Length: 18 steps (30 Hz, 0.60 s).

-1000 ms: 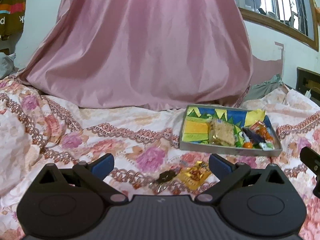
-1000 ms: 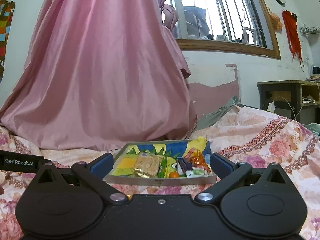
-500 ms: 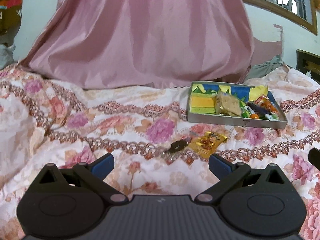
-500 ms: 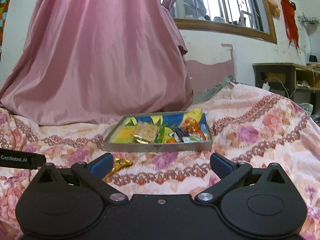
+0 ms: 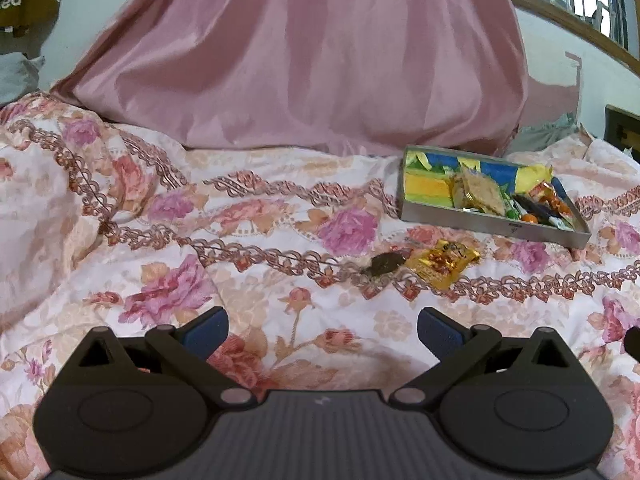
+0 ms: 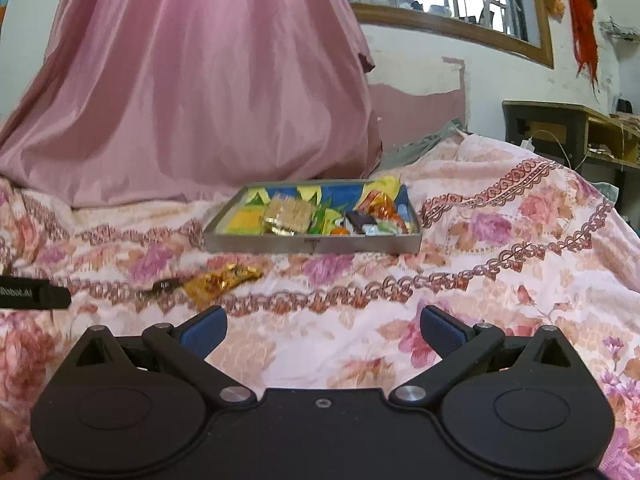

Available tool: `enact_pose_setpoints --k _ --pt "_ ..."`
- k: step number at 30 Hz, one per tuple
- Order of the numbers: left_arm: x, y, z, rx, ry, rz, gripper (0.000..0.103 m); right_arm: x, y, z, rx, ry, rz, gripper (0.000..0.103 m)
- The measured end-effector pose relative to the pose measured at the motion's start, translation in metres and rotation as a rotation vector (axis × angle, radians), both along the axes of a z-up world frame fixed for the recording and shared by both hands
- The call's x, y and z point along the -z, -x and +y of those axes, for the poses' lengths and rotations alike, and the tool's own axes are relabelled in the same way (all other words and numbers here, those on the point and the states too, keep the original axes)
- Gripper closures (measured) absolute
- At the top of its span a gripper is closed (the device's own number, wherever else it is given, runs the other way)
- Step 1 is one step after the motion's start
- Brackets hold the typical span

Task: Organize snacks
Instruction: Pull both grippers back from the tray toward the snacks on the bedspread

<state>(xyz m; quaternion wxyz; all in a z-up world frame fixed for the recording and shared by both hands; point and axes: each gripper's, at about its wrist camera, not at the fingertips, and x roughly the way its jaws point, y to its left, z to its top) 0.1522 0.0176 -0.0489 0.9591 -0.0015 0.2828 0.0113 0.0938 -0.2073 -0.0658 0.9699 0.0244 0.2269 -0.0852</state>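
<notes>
Floral bedding (image 5: 260, 320) covers the bed, with a pink curtain (image 5: 320, 60) hanging behind. Both the left gripper (image 5: 322, 326) and the right gripper (image 6: 323, 326) hover over it with jaws spread wide, holding nothing. Just ahead, a golden snack packet (image 5: 442, 262) lies loose on the cover, touching a small dark thing (image 5: 385, 263) I can't identify. Beyond sits the metal tray (image 6: 312, 245), already holding a cracker pack (image 6: 289, 213) and several bright wrappers. Most of the job looks done; that one packet seems left.
</notes>
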Motion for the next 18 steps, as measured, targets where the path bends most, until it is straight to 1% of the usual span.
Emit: enact_pose_setpoints --k 2,4,6,8,11,14,18 --pt "0.003 0.004 0.000 -0.013 0.005 -0.003 0.000 0.003 -0.001 0.004 -0.004 0.019 0.022 0.001" --pt "0.006 0.003 -0.002 -0.019 0.018 0.030 0.000 0.007 -0.003 0.007 -0.008 0.036 0.046 0.001" --pt "0.008 0.004 -0.002 -0.013 0.042 0.057 0.000 0.011 -0.004 0.010 -0.009 0.057 0.073 0.001" --pt "0.008 0.005 -0.001 -0.005 0.071 0.062 0.000 0.013 -0.003 0.013 -0.010 0.073 0.091 0.001" --pt "0.009 0.007 -0.003 -0.003 0.071 0.072 0.000 0.013 0.000 0.017 -0.011 0.087 0.112 0.001" --pt "0.006 0.012 -0.006 0.004 0.055 0.074 0.000 0.004 0.008 0.024 -0.017 0.097 0.102 0.001" --pt "-0.005 0.020 -0.012 0.004 0.033 0.069 0.000 -0.017 0.021 0.034 -0.039 0.101 0.058 0.001"
